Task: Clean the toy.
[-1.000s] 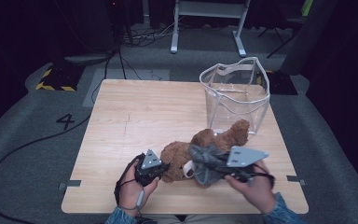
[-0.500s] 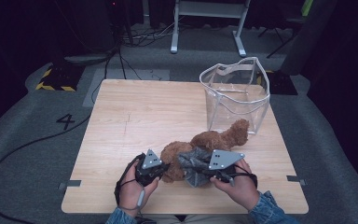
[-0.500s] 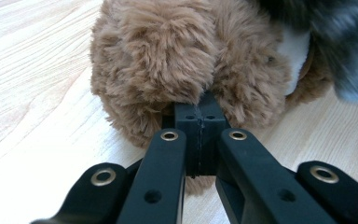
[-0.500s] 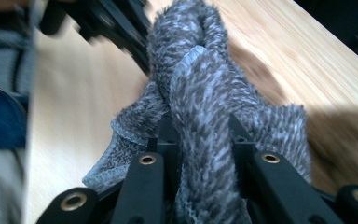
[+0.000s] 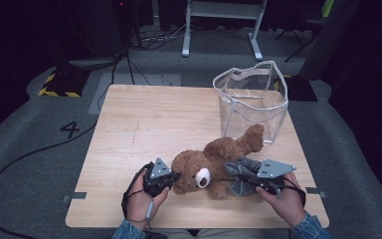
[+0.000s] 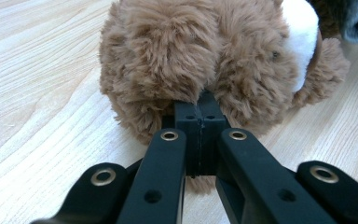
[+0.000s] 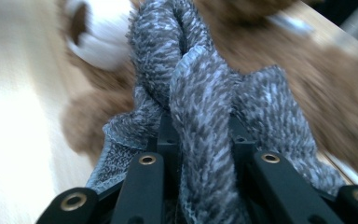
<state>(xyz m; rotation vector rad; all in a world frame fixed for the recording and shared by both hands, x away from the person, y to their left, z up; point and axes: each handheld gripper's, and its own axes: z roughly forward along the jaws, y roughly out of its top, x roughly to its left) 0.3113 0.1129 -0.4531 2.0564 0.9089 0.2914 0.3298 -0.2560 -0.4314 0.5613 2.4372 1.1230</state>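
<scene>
A brown teddy bear lies on its back on the wooden table, white muzzle toward the front. My left gripper is at the bear's head, and in the left gripper view its jaws are pressed together with a tuft of the teddy bear's fur pinched at my left gripper's tips. My right gripper is shut on a bunched grey cloth, held just right of the bear's body. In the right gripper view the grey cloth rises between the jaws of my right gripper, with the bear blurred behind.
A clear plastic container stands upright at the table's back right, its base close to the bear's raised leg. Bare wood stretches across the left and back of the table. A black cable runs over the grey floor at left.
My right gripper has carried the grey cloth to the right, off the bear's belly and down toward the table. The left gripper and the bear have stayed put.
</scene>
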